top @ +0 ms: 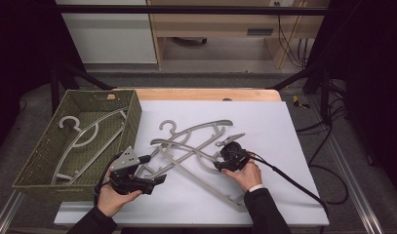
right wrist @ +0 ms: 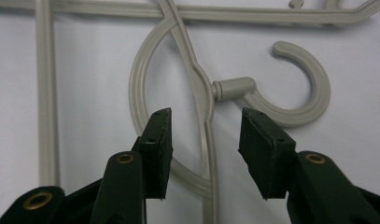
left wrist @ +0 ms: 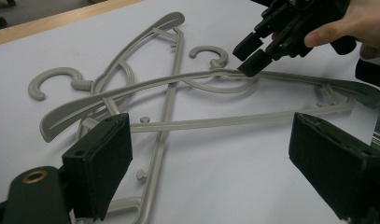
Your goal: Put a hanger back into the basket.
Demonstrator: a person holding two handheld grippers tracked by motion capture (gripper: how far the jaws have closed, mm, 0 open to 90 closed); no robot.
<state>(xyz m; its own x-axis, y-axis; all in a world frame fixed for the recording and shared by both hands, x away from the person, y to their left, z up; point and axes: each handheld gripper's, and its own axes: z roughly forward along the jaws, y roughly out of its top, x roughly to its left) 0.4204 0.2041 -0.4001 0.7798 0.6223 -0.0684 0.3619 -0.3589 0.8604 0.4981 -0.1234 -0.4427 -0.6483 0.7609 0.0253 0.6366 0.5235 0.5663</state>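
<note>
Two tongs: both are working over a pile of grey hangers on the white counter [top: 284, 126].
Left tongs [top: 156, 169]: a hand [top: 113, 197] is holding them low at the near left of the pile, jaws standing wide apart with nothing between them; in the left gripper view [left wrist: 211, 163] the jaws are framing bare counter and hanger bars.
Right tongs [top: 217, 161]: a hand [top: 245, 174] is pointing them down at the pile's right side; in the right gripper view [right wrist: 204, 144] the jaws are parted and are straddling a thin hanger rib without touching it, gripping nothing.
Hangers [top: 196, 141]: several are lying crossed and tangled in the counter's middle, between the two tongs; how many I cannot tell.
Hook [right wrist: 304, 88]: one hanger's curved hook is lying flat just beyond the right tongs' tips, its neck joining the rib under the jaws.
Left gripper view detail: the right tongs [left wrist: 253, 53] are hovering right at the top bar of a hanger [left wrist: 211, 77]; contact is unclear.
Basket [top: 133, 117]: a green woven basket is sitting at the counter's left edge, just beside the pile.
Basket contents: hangers [top: 86, 141] are lying flat inside, one hook showing near the far wall.
</note>
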